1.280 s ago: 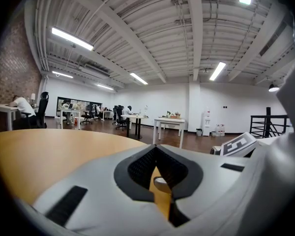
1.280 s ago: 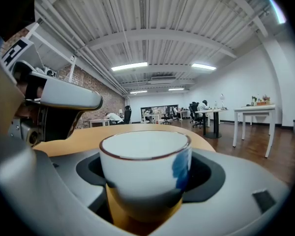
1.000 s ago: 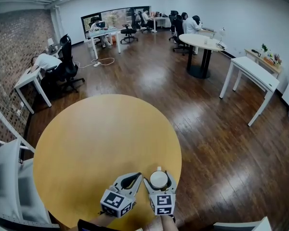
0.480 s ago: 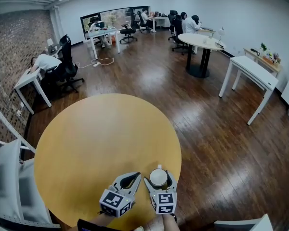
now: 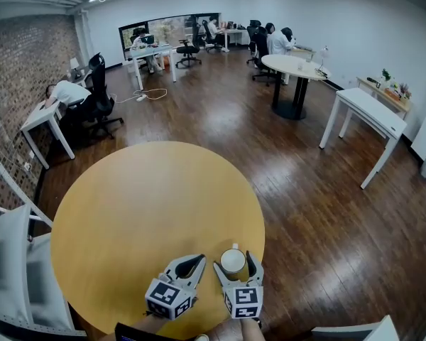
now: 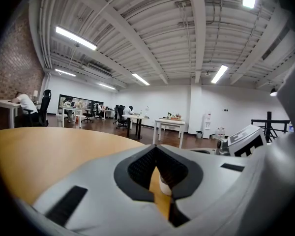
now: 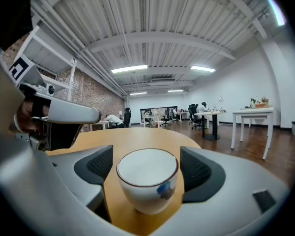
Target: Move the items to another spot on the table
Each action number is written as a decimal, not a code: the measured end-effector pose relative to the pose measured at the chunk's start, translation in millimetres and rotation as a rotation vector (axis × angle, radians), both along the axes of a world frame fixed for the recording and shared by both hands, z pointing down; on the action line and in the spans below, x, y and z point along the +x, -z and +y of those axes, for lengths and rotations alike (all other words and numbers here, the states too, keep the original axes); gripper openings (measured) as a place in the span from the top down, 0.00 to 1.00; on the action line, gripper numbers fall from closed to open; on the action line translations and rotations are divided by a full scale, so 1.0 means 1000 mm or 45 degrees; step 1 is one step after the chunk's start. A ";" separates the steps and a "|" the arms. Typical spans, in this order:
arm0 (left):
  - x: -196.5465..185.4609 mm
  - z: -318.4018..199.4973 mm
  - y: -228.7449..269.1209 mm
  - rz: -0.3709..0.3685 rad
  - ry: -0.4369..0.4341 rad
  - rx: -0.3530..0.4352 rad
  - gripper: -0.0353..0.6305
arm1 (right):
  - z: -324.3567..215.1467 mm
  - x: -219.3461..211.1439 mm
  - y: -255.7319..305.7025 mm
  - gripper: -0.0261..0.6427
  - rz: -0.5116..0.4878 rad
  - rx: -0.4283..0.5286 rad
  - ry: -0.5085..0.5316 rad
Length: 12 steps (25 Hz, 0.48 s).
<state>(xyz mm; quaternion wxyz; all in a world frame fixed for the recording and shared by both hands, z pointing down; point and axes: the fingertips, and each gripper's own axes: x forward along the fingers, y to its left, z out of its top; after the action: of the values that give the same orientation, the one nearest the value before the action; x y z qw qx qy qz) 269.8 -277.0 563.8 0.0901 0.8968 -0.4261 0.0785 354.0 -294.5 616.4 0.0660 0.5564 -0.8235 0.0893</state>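
A white cup (image 5: 233, 261) with a dark rim and a blue mark stands on the round yellow table (image 5: 142, 204), close to its near right edge. My right gripper (image 5: 234, 262) is shut on the cup, one pad against each side; in the right gripper view the cup (image 7: 147, 178) fills the space between the pads of the gripper (image 7: 146, 164). Just left of it, my left gripper (image 5: 201, 258) is shut with nothing held. In the left gripper view the jaws of that gripper (image 6: 156, 148) meet at the tips, and a sliver of the cup (image 6: 165, 186) shows through the gap.
A white metal rack (image 5: 7, 247) stands against the table's left side. Dark wooden floor (image 5: 319, 212) surrounds the table. Further off are a white desk (image 5: 373, 112), a round white table (image 5: 295, 66) and seated people at desks along the back and left.
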 end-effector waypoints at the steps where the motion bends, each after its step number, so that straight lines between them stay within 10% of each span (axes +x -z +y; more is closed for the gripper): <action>1: -0.001 0.002 0.002 0.003 -0.001 -0.001 0.93 | 0.002 0.001 0.004 0.31 0.020 0.009 -0.002; 12: -0.031 0.030 0.040 0.046 0.009 0.053 0.93 | 0.033 -0.035 0.086 0.31 0.102 0.147 0.028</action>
<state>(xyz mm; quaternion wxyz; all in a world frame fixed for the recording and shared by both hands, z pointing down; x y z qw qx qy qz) 239.1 -246.9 524.0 0.0794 0.8982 -0.4291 0.0531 318.9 -261.6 530.3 0.0676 0.5533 -0.8300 0.0185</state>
